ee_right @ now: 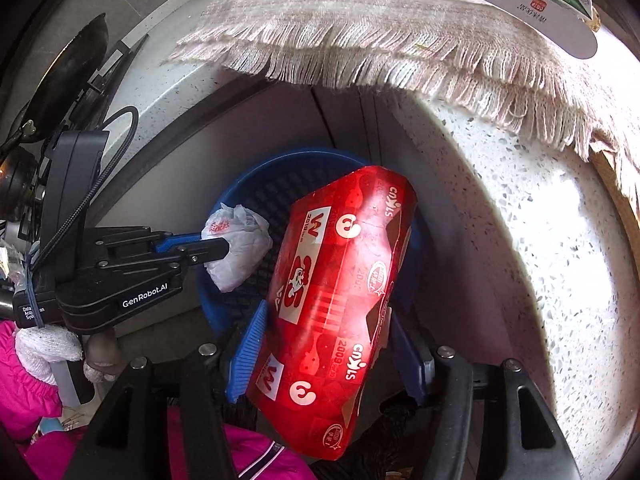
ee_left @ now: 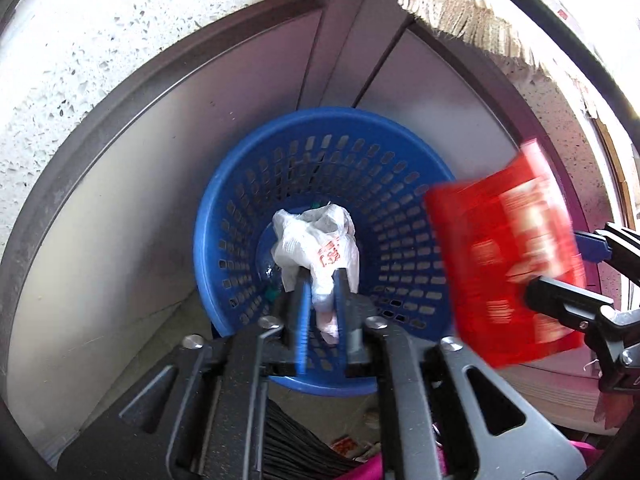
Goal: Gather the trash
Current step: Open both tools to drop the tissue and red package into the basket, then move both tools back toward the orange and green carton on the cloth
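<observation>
Both grippers hang over the blue basket (ee_left: 320, 216), which stands on the floor against the grey cabinet (ee_left: 132, 208) under the speckled counter (ee_right: 520, 248). The left gripper (ee_left: 320, 292) has its jaws nearly together and pinches the tail of a crumpled white bag (ee_left: 316, 244), which hangs inside the basket mouth, above the basket floor. The right gripper (ee_right: 324, 344) has its jaws spread wide around a red packet (ee_right: 340, 292), which sits over the right side of the basket rim. The left pad touches the edge of the packet, but I cannot tell if the right pad presses on it. In my judgement the packet is the bigger risk: it is long and smooth and tilts across the rim, so if it is let go here it can catch on the rim and slide to the floor outside the basket, on the counter side. The bag can also give trouble, because the thin film may stick to the ribbed pads and stay hanging when the jaws open. The two grippers are also close together above the basket, so they may knock each other. Some things are hard to see. In the left view the packet is blurred and its print cannot be read there. The bottom of the basket is mostly covered by the bag and the packet, so what already lies inside is unclear; only a small green piece (ee_left: 273, 293) shows near the bag. The far side of the rim is hidden in the right view behind the packet.
</observation>
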Motion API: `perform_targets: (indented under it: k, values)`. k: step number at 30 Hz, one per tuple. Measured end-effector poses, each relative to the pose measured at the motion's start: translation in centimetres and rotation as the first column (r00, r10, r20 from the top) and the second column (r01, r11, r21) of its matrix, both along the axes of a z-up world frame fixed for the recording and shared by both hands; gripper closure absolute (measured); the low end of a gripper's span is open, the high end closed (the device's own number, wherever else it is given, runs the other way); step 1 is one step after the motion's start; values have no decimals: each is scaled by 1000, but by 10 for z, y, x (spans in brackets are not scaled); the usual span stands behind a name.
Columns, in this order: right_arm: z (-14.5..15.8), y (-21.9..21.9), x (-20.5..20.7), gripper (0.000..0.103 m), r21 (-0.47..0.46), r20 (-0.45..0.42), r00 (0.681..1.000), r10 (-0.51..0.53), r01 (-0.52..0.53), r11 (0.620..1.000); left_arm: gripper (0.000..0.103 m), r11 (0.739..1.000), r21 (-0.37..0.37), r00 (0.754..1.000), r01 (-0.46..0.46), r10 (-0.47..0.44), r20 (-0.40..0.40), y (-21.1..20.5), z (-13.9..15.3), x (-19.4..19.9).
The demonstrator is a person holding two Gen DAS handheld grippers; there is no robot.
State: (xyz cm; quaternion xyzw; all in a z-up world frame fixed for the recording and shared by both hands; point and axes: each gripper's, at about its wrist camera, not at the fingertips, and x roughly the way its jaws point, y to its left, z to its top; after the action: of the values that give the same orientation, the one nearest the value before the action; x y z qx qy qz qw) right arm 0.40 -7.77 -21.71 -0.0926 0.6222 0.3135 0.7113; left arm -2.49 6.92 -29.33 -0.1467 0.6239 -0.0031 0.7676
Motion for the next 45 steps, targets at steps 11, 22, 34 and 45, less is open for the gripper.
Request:
perform_targets:
  k: [11,22,34,45]
  values:
    - [7,0,4,33,8,11,1000,2,-2,1000,55,1000,7,999,-30,29,12,8,3,1]
    - [22,-12,5,33,39,21,1000,0,-1,999,55,999,7,999,-36,36,39,12,19,2]
    - [80,-53,19,32,142,98,992,-74,59,988,55,999,10,989,-37,35,146,18,73,22]
    - [135,-104,55,23,222,186,955,-230,187,957,55,999,-36,972,9,-1,234,4,127,66]
